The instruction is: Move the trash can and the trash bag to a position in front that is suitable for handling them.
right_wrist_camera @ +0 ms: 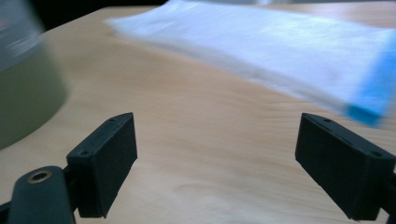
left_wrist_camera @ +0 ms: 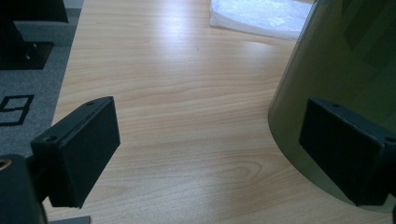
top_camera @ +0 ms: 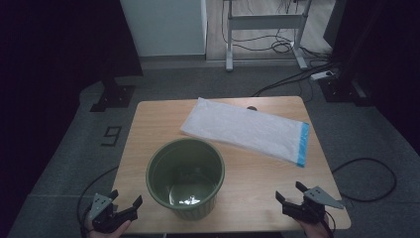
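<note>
From above, my left gripper (top_camera: 126, 202) and right gripper (top_camera: 288, 191) both gape empty at the table (top_camera: 148, 129) near edge. The green bucket (top_camera: 185, 176) stands between them, folded white bag (top_camera: 247, 130) at one o'clock; the left gripper view catches the bucket's wall beside one jaw.

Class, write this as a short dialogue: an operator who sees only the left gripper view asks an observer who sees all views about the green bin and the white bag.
Operator: Is anything inside the green bin?
Observer: From the high view it holds no objects; its glossy bottom shows reflections.
Operator: How far does the white bag reach?
Observer: It lies flat across the table's far half and ends in a blue strip on the right.
Operator: Where is the right gripper?
Observer: At the near right corner, fingers open, nothing between them.
</note>
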